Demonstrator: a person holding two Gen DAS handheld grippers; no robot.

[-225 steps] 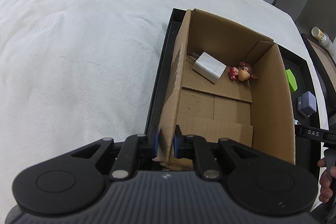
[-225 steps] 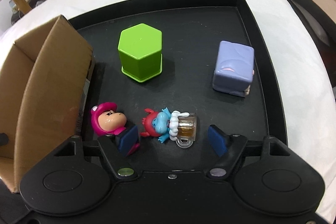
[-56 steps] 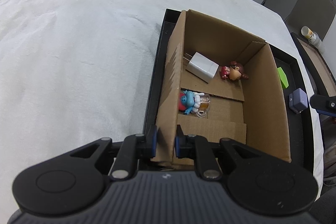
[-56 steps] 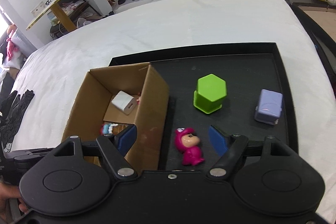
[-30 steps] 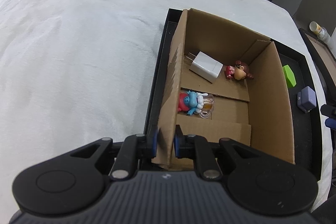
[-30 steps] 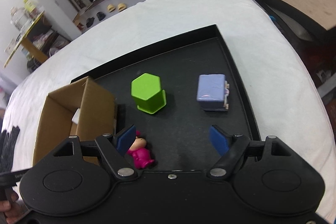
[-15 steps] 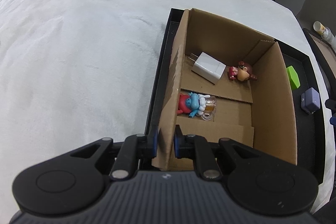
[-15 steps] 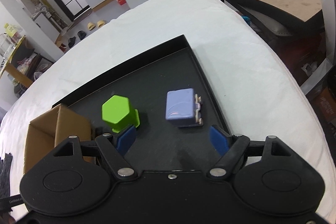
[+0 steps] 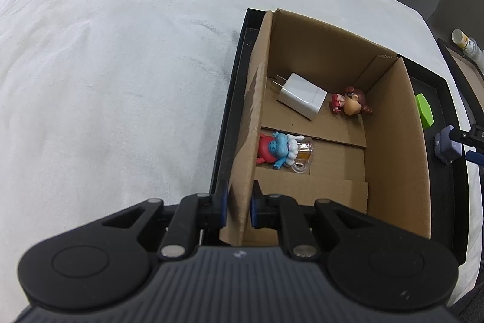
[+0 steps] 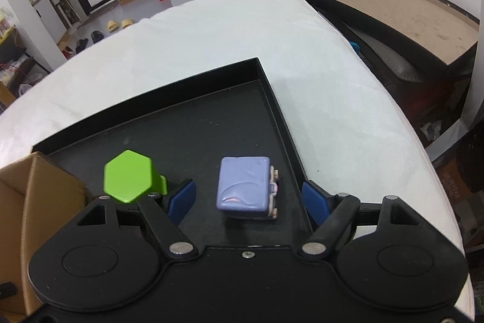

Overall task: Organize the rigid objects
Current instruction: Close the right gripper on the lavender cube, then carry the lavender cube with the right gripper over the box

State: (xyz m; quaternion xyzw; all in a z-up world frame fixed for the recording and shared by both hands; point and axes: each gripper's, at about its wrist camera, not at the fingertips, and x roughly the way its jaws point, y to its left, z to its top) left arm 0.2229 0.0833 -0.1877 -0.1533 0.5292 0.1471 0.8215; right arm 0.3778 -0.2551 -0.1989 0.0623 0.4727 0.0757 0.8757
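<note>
Cardboard box [image 9: 396,141] holds three items; left gripper [image 9: 237,206] pinches wall; right gripper [image 10: 246,199] spread.

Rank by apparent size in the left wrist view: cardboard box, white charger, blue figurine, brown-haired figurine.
1. cardboard box, by far the largest
2. white charger
3. blue figurine, with its clear mug; close to the charger in size and nearer the camera, so this order is unsure
4. brown-haired figurine, smallest
</note>
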